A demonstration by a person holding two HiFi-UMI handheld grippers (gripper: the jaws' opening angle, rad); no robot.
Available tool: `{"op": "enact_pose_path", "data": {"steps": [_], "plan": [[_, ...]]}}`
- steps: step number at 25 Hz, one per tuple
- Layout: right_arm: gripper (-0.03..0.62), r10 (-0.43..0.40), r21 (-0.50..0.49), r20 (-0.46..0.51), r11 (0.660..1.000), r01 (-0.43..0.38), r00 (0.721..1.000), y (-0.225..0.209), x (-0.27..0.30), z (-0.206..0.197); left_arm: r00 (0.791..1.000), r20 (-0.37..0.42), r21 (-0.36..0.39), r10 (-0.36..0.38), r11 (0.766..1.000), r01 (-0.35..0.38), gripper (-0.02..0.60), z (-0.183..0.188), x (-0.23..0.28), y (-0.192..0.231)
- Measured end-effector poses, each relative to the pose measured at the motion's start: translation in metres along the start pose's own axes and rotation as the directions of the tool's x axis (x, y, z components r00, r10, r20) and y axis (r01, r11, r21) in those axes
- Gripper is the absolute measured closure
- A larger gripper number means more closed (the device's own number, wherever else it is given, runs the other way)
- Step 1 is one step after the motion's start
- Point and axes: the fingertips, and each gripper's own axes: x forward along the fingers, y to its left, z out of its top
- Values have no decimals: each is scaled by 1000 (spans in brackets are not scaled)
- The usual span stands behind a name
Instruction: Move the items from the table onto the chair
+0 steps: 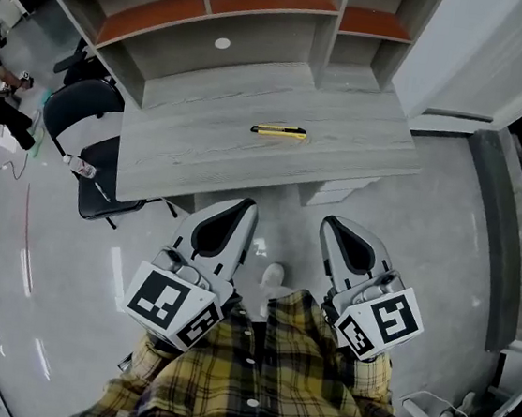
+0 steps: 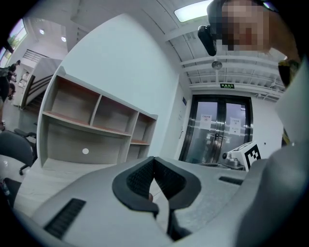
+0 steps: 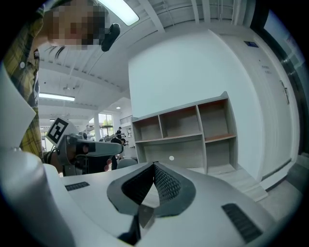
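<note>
shirt (image 1: pixel 257 391): yellow plaid, at 6 o'clock in the head view, nearest the camera
left gripper (image 1: pixel 245 207): jaws together, nothing between them; points to 12 o'clock, tip just short of the table's near edge
right gripper (image 1: pixel 331 223): jaws together, nothing between them; side by side with the left one, also pointing to 12 o'clock
table (image 1: pixel 364 135): grey wood grain, straight ahead of both grippers
knife (image 1: pixel 279 131): yellow, flat on the table at 12 o'clock, well apart from both grippers
chair (image 1: pixel 80 105): black, at 10 o'clock, against the table's left end
bottle (image 1: pixel 81 168): small, lying on the chair seat
shelves (image 1: pixel 267 5): farthest, standing on the table's back, at 12 o'clock
</note>
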Motion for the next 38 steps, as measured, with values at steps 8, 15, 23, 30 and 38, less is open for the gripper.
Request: {"op": "enact_pose_path", "data": {"steps": [8, 15, 23, 30, 38], "plan": [[577, 77, 29, -44, 997, -76, 996, -12, 55, -5, 998, -9, -31, 62, 998, -62, 577, 4, 22, 44], [577, 64, 22, -45, 998, -63, 997, -32, 127, 12, 998, 12, -43, 58, 997, -58, 577, 29, 57, 105], [577, 30, -10, -51, 999, -31, 998, -51, 216, 33, 1000, 13, -15, 9, 1000, -9, 577, 60, 98, 173], [577, -9, 6, -102, 1000, 10, 995, -73, 262, 33, 1000, -23, -48, 10, 999, -11, 577, 67, 115, 220], [577, 42, 8, -182, 999, -41, 982, -92, 285, 24, 997, -20, -81, 78, 993, -80, 577, 69, 123, 243]]}}
